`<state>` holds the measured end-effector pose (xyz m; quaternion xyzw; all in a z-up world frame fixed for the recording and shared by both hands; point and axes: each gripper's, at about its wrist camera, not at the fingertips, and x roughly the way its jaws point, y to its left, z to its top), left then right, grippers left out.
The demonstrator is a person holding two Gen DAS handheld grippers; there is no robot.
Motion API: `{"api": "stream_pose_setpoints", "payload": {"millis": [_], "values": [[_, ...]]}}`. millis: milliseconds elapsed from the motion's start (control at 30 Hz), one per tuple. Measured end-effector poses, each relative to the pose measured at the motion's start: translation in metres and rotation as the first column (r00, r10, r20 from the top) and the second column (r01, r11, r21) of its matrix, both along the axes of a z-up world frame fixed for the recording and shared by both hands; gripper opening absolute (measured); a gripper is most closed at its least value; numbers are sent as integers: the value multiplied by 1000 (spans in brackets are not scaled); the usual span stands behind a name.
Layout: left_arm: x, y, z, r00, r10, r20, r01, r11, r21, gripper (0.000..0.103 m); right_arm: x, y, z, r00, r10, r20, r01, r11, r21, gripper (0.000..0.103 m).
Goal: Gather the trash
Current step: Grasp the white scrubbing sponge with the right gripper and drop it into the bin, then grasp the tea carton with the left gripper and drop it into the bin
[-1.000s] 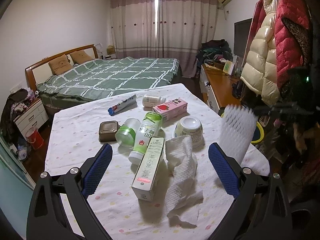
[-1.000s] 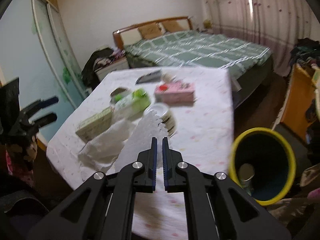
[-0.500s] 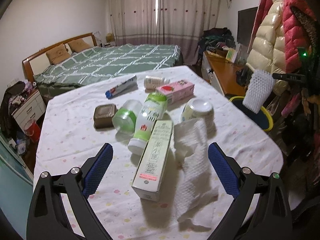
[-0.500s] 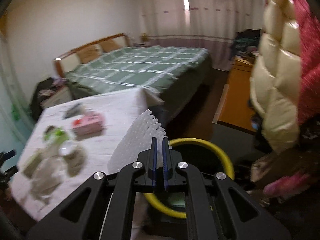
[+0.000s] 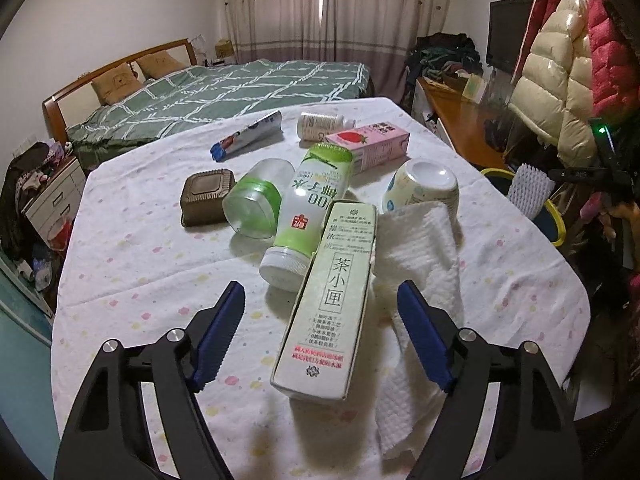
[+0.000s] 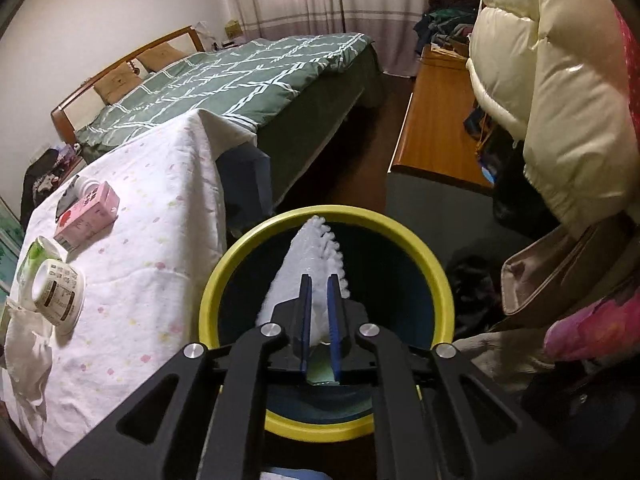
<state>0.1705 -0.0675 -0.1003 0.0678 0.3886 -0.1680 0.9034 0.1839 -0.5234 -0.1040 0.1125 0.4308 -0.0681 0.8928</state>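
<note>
Count on table (image 5: 132,248), left wrist view: 1 tall tea carton (image 5: 328,300) centre frame, 1 green-white bottle (image 5: 310,208) lying just above it, 1 clear cup with green band (image 5: 254,200) on its side, 1 brown lidded box (image 5: 206,196) left of the cup, 1 toothpaste tube (image 5: 248,136) upper centre, 1 small white bottle (image 5: 322,123), 1 pink strawberry carton (image 5: 370,146), 1 white paper bowl (image 5: 420,188) tipped over, 1 crumpled paper towel (image 5: 416,280) right of the tea carton. That is 9 items.

1 yellow-rimmed bin (image 6: 420,256), lower centre of right wrist view, just beside the table edge. 1 white bubbly plastic sheet (image 6: 316,264) pinched in the right gripper (image 6: 319,292), hanging over the bin mouth. Jaws are slightly parted, the sheet still between them. Same sheet visible at right edge of left view (image 5: 528,188).

Left gripper (image 5: 320,304) has jaws wide apart and holds nothing; they straddle the near end of the tea carton without touching.

Versus 0.5 s ago: the right gripper has moved fully over the bin, which now fills the lower frame, and its jaws have parted a little. The left gripper has come closer to the tea carton and its jaws look narrower. Table items are unmoved.

1 bed (image 5: 224,92) upper left, 1 cream jacket (image 6: 560,92) upper right.
</note>
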Motion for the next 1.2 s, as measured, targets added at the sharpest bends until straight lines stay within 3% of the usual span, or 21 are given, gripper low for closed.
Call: {"api": "stream_pose_setpoints", "payload": {"millis": [267, 367, 433, 600, 867, 1200], "values": [[10, -5, -15, 999, -13, -45, 13, 1000, 12, 66, -4, 11, 4, 999, 33, -2, -33, 999, 8, 9], [13, -4, -17, 999, -8, -52, 8, 1000, 10, 59, -4, 16, 4, 999, 51, -2, -51, 999, 13, 13], [15, -3, -19, 998, -8, -63, 9, 1000, 7, 47, -4, 19, 3, 998, 60, -2, -60, 998, 12, 20], [12, -2, -15, 998, -8, -60, 8, 1000, 3, 31, -4, 25, 2, 997, 78, 1, -78, 997, 23, 20], [-4, -5, 26, 1000, -2, 19, 1, 1000, 13, 31, -12, 30, 12, 994, 97, 40, -98, 995, 32, 20], [-16, -68, 78, 983, -148, 104, 149, 989, -1, 31, -45, 23, 31, 991, 70, 115, -72, 997, 14, 20]]}}
